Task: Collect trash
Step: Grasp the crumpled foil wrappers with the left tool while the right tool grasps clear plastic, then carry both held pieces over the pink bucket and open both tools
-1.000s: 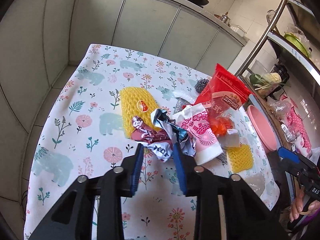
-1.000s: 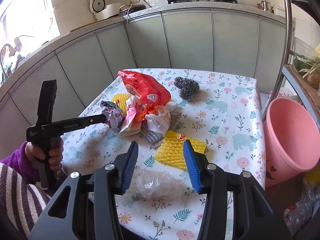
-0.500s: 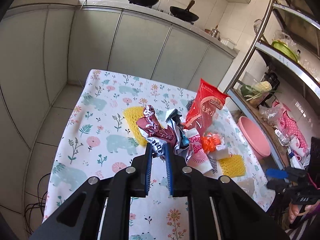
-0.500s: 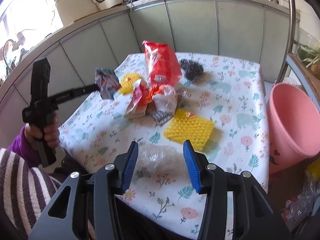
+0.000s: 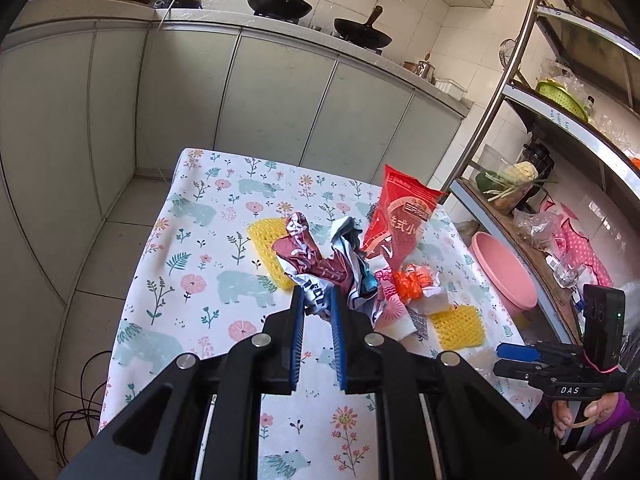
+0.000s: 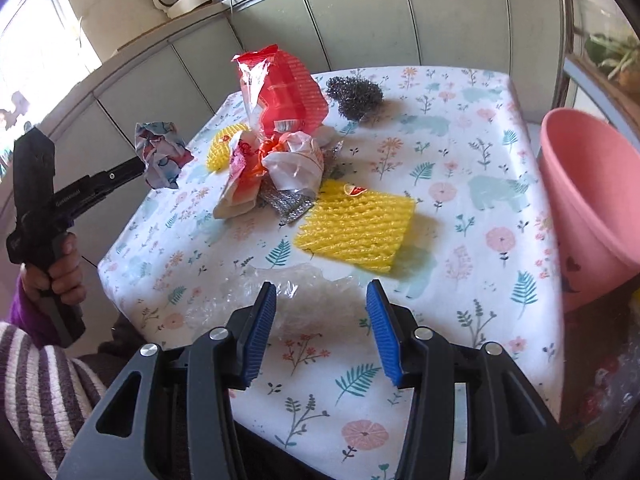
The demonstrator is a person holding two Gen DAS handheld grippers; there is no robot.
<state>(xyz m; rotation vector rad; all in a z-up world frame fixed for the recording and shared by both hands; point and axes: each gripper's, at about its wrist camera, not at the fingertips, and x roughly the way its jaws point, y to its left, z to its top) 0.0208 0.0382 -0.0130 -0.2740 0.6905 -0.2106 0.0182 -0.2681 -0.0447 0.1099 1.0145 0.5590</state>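
Note:
My left gripper (image 5: 317, 300) is shut on a crumpled maroon and white wrapper (image 5: 320, 264) and holds it in the air above the table; the wrapper also shows in the right wrist view (image 6: 162, 154). My right gripper (image 6: 322, 304) is open, with clear crumpled plastic (image 6: 296, 300) lying on the table between its fingers. A pile of trash sits mid-table: a red snack bag (image 6: 286, 92), a white and pink wrapper (image 6: 240, 172), an orange scrap (image 5: 414, 282). A yellow foam net (image 6: 356, 226) lies near the right gripper.
A pink bin (image 6: 592, 196) stands off the table's right edge. A steel scourer (image 6: 354, 96) lies at the far side. A second yellow net (image 5: 266, 248) lies by the pile. Cabinets stand behind the floral tablecloth (image 6: 460, 128); a metal rack (image 5: 560, 128) stands right.
My left gripper closed on the maroon wrapper and lifted it off the table. My right gripper moved closer over the clear plastic and stayed open.

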